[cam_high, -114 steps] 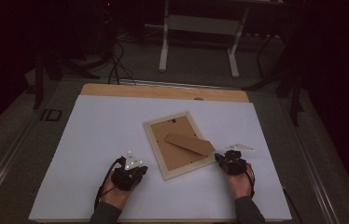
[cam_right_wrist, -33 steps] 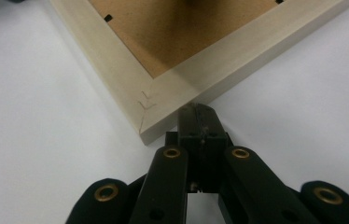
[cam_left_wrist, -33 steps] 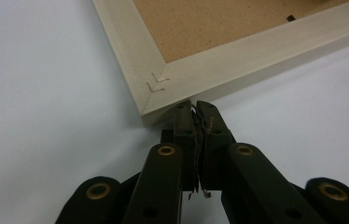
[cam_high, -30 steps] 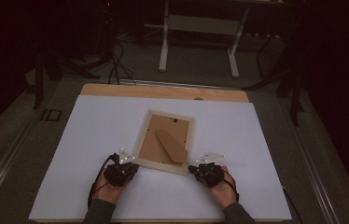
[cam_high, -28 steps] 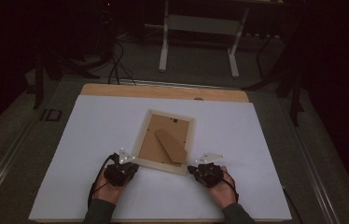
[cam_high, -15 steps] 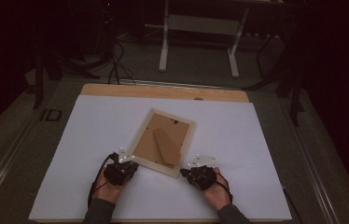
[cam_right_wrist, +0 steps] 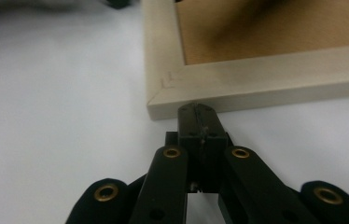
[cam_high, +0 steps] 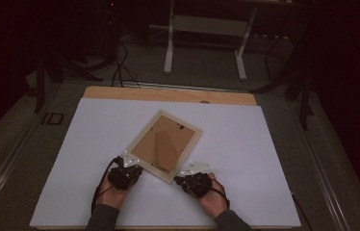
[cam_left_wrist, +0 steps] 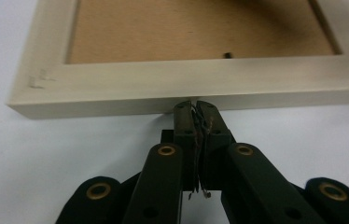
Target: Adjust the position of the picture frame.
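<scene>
A pale wooden picture frame (cam_high: 190, 136) lies face down on the white sheet, its brown backing and folded stand up, turned like a diamond. My left gripper (cam_high: 130, 167) is shut, its tips against the frame's near-left edge. In the left gripper view the closed tips (cam_left_wrist: 193, 106) touch the outer side of the frame (cam_left_wrist: 186, 79). My right gripper (cam_high: 184, 178) is shut too, at the frame's nearest corner. In the right gripper view its tips (cam_right_wrist: 197, 109) press the frame's edge (cam_right_wrist: 266, 79) just beside that corner. Nothing is between either pair of jaws.
The white sheet (cam_high: 264, 159) covers a table whose wooden strip (cam_high: 168, 95) shows at the far edge. Beyond it, on the dark floor, stand a white metal stand (cam_high: 204, 26) and loose cables (cam_high: 120, 67). Both hands come in at the table's near edge.
My right gripper has slid left along the table, and the frame has turned clockwise with its near corner swinging left. The left gripper has stayed where it was.
</scene>
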`<state>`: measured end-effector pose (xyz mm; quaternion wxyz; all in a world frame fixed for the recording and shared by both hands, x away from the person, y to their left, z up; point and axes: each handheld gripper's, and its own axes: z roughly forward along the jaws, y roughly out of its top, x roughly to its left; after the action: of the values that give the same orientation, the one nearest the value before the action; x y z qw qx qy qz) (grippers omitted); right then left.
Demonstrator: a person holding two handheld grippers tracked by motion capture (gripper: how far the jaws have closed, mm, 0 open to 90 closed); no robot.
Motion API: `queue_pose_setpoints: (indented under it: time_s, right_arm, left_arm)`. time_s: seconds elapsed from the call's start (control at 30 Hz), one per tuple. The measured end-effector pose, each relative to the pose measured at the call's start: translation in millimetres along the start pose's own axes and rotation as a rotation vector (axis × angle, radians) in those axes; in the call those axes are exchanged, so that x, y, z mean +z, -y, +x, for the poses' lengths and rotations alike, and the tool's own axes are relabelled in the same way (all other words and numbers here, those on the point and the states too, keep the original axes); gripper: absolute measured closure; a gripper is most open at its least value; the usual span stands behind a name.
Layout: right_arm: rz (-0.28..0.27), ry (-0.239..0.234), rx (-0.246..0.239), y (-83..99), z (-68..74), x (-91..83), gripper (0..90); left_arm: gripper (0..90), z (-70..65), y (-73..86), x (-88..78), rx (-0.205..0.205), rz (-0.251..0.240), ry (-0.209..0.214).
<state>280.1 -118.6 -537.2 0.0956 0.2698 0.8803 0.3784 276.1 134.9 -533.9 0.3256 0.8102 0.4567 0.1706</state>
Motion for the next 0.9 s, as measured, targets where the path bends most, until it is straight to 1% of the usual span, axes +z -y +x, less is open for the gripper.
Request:
queue_pose_setpoints:
  time_s: [0.17, 0.27, 0.3, 0.37, 0.43, 0.5, 0.57, 0.67, 0.7, 0.73, 0.77, 0.8, 0.83, 0.9]
  right_arm:
    - [0.006, -0.027, -0.034, -10.6, 9.8, 11.2, 90.0]
    - [0.003, -0.040, -0.037, -15.5, 12.7, 16.8, 90.0]
    - [0.004, -0.044, -0.048, -16.7, 12.6, 18.1, 90.0]
    - [0.005, -0.051, -0.051, -17.8, 12.2, 18.9, 90.0]
    - [-0.001, -0.050, -0.044, -17.5, 8.5, 17.6, 90.0]
    - [-0.015, -0.042, -0.018, -17.6, 0.5, 13.7, 90.0]
    - [-0.036, -0.023, 0.010, -19.1, -10.7, 8.4, 90.0]
    - [-0.062, 0.013, 0.055, -23.8, -31.4, 1.3, 90.0]
    - [-0.070, 0.021, 0.077, -25.5, -39.2, -0.6, 90.0]
    - [-0.070, 0.021, 0.077, -25.5, -39.2, -0.6, 90.0]
    - [-0.079, 0.034, 0.098, -27.1, -47.5, -2.1, 90.0]
    - [-0.092, 0.058, 0.139, -29.6, -63.8, -4.8, 90.0]
    - [-0.098, 0.079, 0.158, -30.5, -71.3, -5.6, 90.0]
    - [-0.096, 0.121, 0.192, -31.6, -85.5, -6.4, 90.0]
  left_arm:
    - [87.9, 0.0, 0.1, 0.0, 0.000, 0.000, 0.000]
    - [87.9, 0.1, 0.1, 0.1, 0.001, -0.001, 0.000]
    - [87.9, 0.1, 0.1, 0.1, 0.001, -0.001, 0.000]
    - [87.9, 0.2, 0.2, 0.1, 0.001, -0.001, 0.000]
    - [87.8, 0.7, 0.2, 0.1, 0.001, -0.002, 0.001]
    - [87.5, 1.3, 0.2, 0.0, -0.002, -0.003, -0.001]
    - [87.4, 2.1, 0.3, 0.2, -0.007, -0.004, -0.004]
    - [87.3, 3.0, 0.3, 0.3, -0.011, -0.005, -0.009]
    - [87.2, 3.3, 0.3, 0.3, -0.012, -0.005, -0.011]
    - [87.2, 3.3, 0.3, 0.3, -0.012, -0.005, -0.011]
    - [87.2, 4.1, 0.2, 0.2, -0.013, -0.004, -0.011]
    - [87.2, 4.7, 0.2, 0.2, -0.014, -0.004, -0.009]
    - [87.3, 4.7, 0.3, 0.6, -0.021, -0.009, -0.009]
    - [87.3, 5.8, 0.4, 0.6, -0.021, -0.010, -0.010]
